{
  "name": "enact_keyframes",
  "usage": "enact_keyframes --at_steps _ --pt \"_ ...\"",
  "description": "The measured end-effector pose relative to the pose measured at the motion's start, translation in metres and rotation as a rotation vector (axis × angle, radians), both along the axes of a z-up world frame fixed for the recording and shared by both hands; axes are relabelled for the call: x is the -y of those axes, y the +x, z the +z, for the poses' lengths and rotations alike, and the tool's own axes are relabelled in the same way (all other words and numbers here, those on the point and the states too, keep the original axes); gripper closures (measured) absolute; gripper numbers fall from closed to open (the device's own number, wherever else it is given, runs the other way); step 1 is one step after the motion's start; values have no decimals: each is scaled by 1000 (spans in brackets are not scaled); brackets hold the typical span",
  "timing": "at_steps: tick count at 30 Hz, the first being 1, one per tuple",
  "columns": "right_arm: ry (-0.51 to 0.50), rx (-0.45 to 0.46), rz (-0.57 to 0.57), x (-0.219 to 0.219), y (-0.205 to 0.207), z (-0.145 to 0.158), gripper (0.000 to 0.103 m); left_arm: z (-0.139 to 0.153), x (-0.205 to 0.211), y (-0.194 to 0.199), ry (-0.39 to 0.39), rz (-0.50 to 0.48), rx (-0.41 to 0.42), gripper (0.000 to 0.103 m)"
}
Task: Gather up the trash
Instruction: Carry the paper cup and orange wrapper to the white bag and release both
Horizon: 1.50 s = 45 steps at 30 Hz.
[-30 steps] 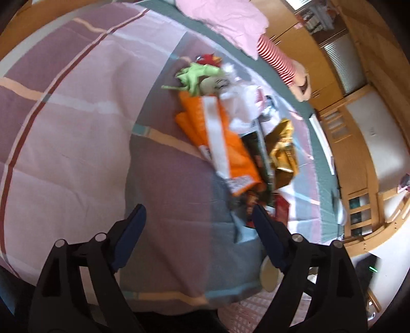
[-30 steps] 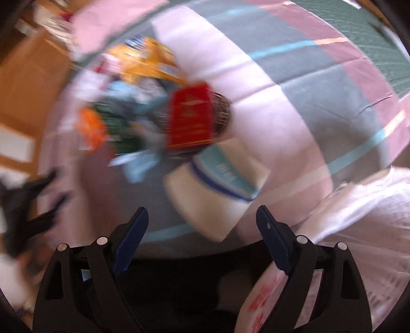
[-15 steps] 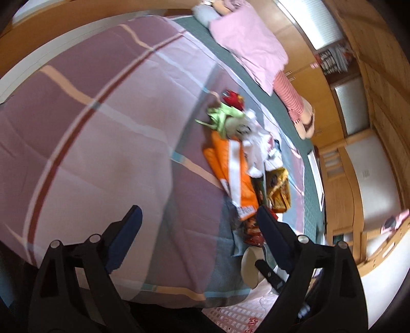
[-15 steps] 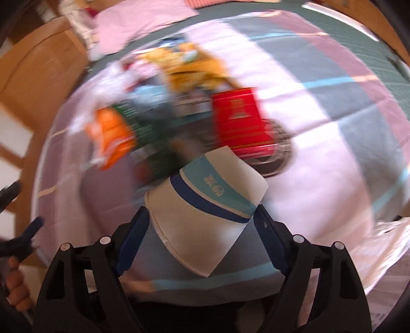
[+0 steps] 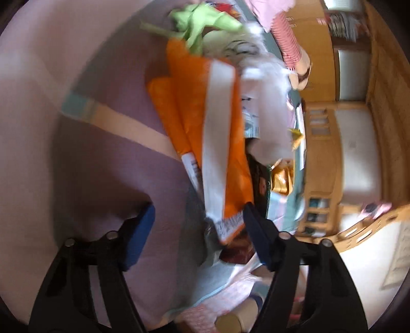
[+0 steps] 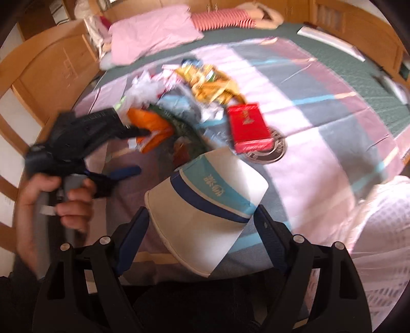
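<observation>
A pile of trash lies on the striped bedspread (image 6: 320, 158). It holds an orange and white wrapper (image 5: 215, 133) (image 6: 151, 125), a gold wrapper (image 6: 210, 82), a red box (image 6: 247, 126) and white plastic (image 6: 143, 89). My left gripper (image 5: 198, 225) is open, its fingers at the near end of the orange wrapper; it also shows in the right wrist view (image 6: 128, 153). My right gripper (image 6: 202, 228) has a crushed white and blue paper cup (image 6: 205, 210) between its fingers, which touch its sides.
A pink pillow (image 6: 151, 35) and a striped cushion (image 6: 220, 19) lie at the bed's head. Wooden bed rails (image 6: 51, 66) and cupboards (image 5: 340, 143) surround the bed. A pale checked bag (image 6: 379, 246) sits at the near right.
My left gripper has moved in close to the orange wrapper. The right gripper has come around the paper cup, which now sits between its fingers.
</observation>
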State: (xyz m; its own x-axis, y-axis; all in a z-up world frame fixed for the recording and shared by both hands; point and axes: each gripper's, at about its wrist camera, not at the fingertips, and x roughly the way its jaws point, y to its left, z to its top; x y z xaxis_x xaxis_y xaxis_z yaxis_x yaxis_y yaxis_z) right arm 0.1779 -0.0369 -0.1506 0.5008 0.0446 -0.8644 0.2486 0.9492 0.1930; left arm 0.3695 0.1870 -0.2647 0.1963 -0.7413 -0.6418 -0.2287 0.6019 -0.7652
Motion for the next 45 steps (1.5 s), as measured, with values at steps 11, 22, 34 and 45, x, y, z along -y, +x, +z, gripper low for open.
enact_keyframes --at_steps 11,22,34,45 --pt "-86 40 19 -12 1 6 21 41 -20 -27 -27 34 174 89" --pt "19 127 37 -1 -6 14 21 124 -80 -86 155 95 440 89" --pt "-103 268 4 97 -89 92 20 156 -11 -114 -74 -194 642 89" --pt "76 -66 -438 229 -176 36 19 133 133 -192 -223 -636 564 89"
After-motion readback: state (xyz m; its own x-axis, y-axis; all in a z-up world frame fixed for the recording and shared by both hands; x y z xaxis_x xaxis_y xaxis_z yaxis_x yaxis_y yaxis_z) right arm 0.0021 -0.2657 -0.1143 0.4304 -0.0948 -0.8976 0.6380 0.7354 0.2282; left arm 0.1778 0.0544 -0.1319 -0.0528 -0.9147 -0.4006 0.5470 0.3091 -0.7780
